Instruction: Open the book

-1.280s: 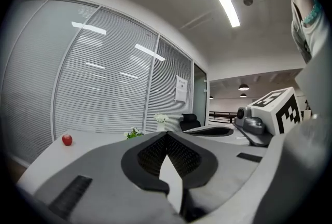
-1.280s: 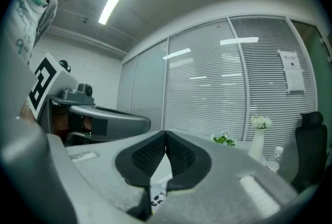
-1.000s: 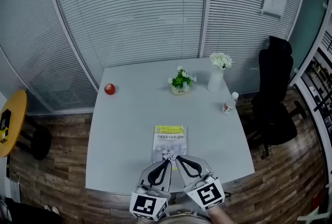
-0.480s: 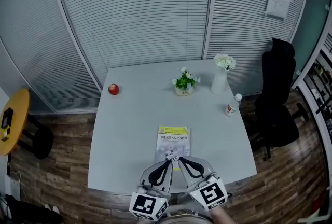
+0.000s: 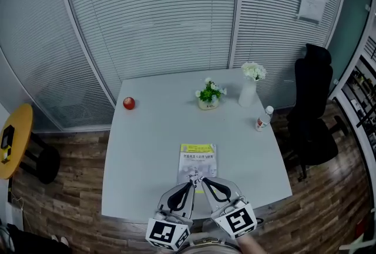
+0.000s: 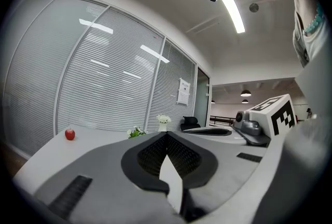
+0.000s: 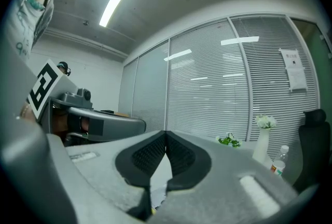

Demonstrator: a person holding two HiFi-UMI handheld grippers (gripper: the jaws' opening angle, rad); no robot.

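left gripper (image 5: 191, 183): jaws pressed together, empty | right gripper (image 5: 204, 180): jaws together too, empty | book (image 5: 197, 159): closed, flat on the table (image 5: 147, 147), just beyond both tips (contact cannot be told), long axis running away from the person | nearer hand: judged about equal
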